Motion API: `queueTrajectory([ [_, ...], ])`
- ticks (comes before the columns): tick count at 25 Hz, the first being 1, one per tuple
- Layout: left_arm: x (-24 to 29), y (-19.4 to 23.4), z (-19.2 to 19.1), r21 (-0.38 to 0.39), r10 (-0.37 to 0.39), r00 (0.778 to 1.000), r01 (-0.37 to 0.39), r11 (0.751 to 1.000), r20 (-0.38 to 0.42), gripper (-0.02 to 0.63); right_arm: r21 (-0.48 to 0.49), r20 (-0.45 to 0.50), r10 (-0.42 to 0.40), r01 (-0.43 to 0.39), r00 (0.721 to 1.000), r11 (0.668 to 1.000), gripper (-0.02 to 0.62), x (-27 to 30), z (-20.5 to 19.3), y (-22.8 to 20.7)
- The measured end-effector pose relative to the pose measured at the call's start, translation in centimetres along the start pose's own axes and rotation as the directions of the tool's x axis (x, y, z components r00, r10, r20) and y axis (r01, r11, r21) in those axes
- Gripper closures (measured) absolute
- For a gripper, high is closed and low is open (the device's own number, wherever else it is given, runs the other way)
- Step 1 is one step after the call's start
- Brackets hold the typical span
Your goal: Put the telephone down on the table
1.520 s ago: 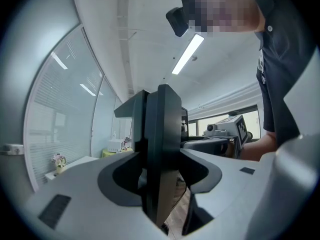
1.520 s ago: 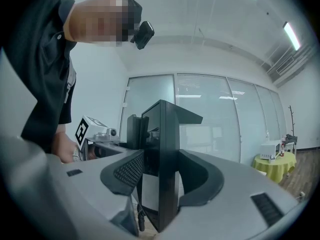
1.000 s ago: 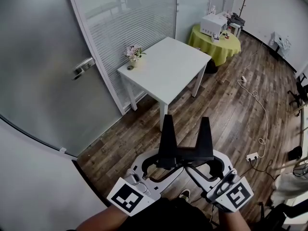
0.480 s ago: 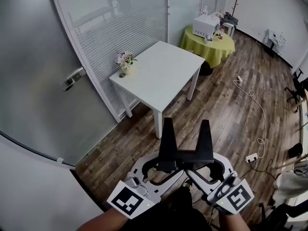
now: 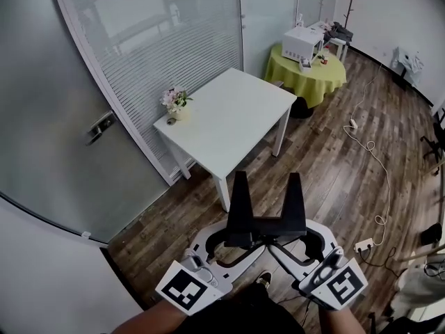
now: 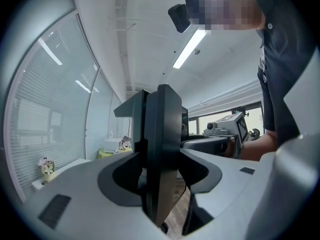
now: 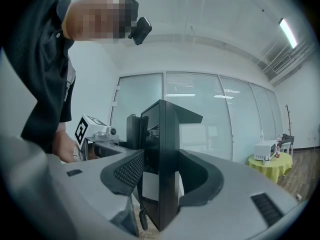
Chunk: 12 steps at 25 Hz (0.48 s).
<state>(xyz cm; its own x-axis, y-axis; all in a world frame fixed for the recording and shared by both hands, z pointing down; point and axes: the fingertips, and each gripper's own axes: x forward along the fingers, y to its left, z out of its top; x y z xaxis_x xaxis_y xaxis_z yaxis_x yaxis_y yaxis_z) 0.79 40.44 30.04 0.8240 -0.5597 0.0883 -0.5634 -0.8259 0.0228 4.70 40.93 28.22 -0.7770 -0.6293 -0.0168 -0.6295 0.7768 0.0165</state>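
holding the black telephone (image 5: 267, 216) aloft, left tool (image 5: 234, 238) and right tool (image 5: 295, 236) clench it.

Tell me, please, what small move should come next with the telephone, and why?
Probably carry the telephone forward toward the white table: left gripper and right gripper are shut on it, but it hangs over the floor, short of the table.
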Motion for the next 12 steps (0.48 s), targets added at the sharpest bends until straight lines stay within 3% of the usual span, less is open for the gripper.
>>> queueTrajectory([
  [12,10.1,0.2,0.7,-0.011,0.038,0.999,-0.038,0.999,-0.018,0.377,0.014,0.004,0.034,-0.034,0.999,0.999,0.365,-2.6,-0.5,-9.9],
])
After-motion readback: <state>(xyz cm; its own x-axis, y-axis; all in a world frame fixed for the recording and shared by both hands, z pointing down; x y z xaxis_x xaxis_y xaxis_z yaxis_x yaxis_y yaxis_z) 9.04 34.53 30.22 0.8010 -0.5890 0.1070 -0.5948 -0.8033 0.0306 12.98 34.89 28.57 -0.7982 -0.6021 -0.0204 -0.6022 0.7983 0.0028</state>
